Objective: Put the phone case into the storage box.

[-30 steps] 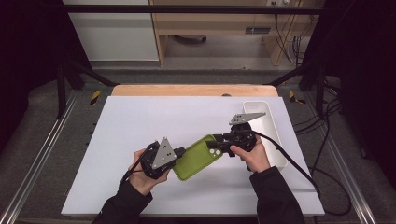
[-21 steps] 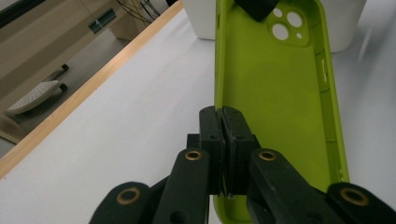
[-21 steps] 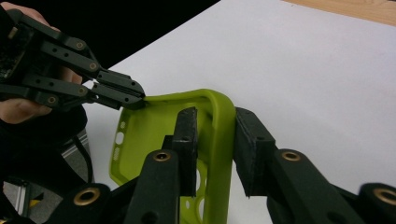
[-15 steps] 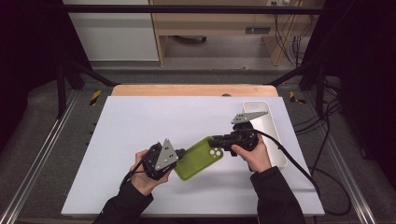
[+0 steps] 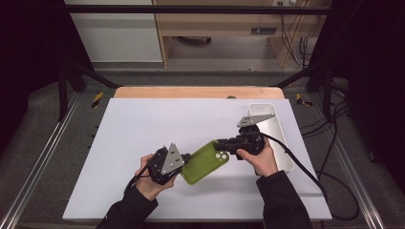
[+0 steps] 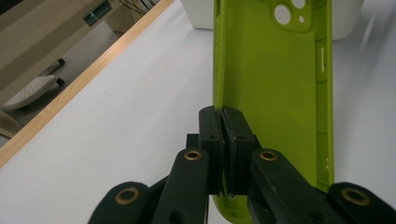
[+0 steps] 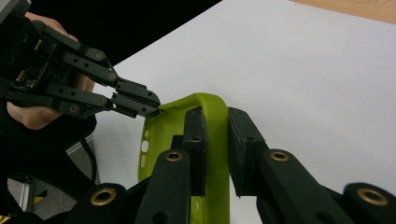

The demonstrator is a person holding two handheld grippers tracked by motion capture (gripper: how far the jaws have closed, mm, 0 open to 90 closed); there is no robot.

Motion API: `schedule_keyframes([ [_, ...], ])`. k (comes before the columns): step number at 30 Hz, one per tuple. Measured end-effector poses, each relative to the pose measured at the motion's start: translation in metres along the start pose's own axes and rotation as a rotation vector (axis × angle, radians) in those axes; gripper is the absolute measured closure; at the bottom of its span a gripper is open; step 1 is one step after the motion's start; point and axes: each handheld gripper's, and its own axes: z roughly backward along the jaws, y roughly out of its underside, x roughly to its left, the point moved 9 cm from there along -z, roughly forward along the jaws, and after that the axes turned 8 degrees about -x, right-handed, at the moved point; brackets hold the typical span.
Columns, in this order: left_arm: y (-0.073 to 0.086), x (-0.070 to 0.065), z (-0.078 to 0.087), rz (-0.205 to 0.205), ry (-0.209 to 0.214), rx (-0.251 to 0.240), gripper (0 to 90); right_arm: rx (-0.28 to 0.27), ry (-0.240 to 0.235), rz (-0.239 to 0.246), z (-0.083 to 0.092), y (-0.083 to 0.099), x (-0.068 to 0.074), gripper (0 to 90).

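Right gripper [image 5: 228,141] fingers just closed, one green phone case [image 5: 204,162], two grippers

Lab recording bay; white table [image 5: 143,143] in aluminium rail frame [image 5: 43,157] (black curtains around); loose cables [image 5: 334,157] on floor

White table [image 5: 143,143] — white tray [image 5: 279,138] at right edge
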Motion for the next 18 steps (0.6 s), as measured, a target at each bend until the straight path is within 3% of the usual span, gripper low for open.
schedule_keyframes([
  [12, 0.0016, -0.0016, -0.0031, 0.01, 0.009, 0.01, 85.8, 0.0, 0.015, 0.025, -0.0007, 0.0009, -0.0003, 79.2],
  [15, -0.0006, -0.0012, -0.0019, 0.036, 0.018, -0.009, 84.5, 0.001, 0.027, 0.036, -0.0001, 0.0008, -0.0017, 79.2],
  [18, -0.0038, 0.0009, 0.0008, 0.063, 0.02, -0.03, 77.1, 0.003, 0.037, 0.042, 0.0013, 0.0007, -0.0026, 79.2],
])
